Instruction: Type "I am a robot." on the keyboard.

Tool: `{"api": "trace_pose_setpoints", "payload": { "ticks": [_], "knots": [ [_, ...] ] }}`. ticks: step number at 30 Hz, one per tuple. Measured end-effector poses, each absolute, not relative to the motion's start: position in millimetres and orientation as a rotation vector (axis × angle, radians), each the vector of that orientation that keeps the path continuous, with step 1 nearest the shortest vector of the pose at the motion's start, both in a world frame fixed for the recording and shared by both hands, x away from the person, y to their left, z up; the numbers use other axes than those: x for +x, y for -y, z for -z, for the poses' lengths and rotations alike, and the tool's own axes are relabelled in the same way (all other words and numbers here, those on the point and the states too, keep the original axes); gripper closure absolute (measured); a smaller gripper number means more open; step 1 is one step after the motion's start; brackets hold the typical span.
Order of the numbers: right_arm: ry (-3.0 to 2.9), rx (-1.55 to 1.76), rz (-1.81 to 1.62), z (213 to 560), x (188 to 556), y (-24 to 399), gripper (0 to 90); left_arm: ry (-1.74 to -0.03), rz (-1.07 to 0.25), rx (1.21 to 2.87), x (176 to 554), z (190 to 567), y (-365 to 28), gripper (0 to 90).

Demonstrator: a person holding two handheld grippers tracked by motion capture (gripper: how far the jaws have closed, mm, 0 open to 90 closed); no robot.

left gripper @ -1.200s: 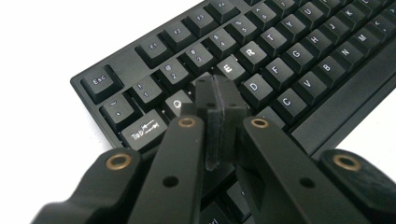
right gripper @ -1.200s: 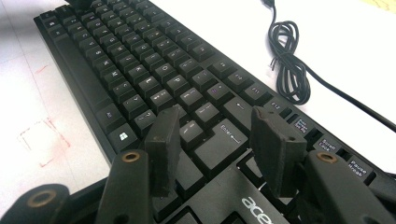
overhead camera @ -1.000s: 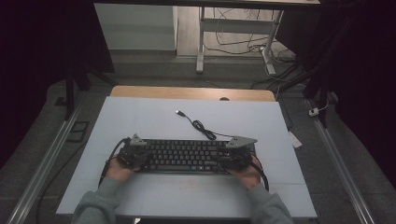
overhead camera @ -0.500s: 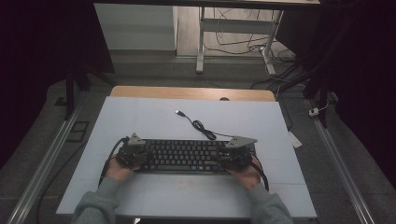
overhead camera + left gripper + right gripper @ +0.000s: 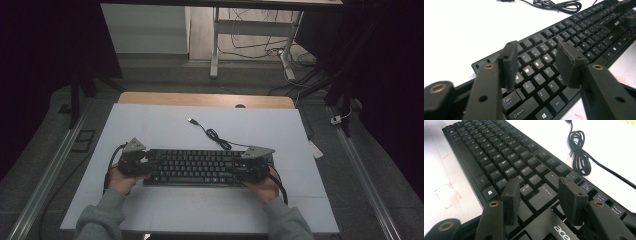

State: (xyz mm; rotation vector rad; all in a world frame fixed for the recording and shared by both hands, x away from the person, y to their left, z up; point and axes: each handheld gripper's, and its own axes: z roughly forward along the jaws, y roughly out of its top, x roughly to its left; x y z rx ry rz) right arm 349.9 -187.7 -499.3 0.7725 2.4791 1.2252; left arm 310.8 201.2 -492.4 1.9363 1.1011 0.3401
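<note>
One black keyboard, one coiled cable, two grippers, left gripper and right gripper, jaws wide over its ends.

A: What is the keyboard made of?

B: Matt black plastic, with smooth keycaps and white printed legends. Its cable looks like glossy black rubber or plastic.

A: And the surface under it?

B: The table has a smooth, pale, matt top, with a strip of light wood at its far edge.

A: The grippers?

B: The left gripper and right gripper have matt black plastic jaws with brass-coloured inserts; their dark pads have rough edges. The sleeves are grey knitted cloth.
</note>
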Motion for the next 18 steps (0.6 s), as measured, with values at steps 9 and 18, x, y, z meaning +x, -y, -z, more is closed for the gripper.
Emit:
{"api": "trace_pose_setpoints", "payload": {
  "ticks": [9, 18],
  "knots": [
    [-2.484, 0.773, -1.219, 499.6, 349.7, 187.3, 52.6, -1.098, -0.336, 1.946, 310.7, 492.2, -199.1, 41.6],
    [-2.486, 0.773, -1.223, 499.8, 349.8, 187.1, 52.6, -1.098, -0.331, 1.955, 311.3, 493.0, -197.8, 38.9]
  ]
}}
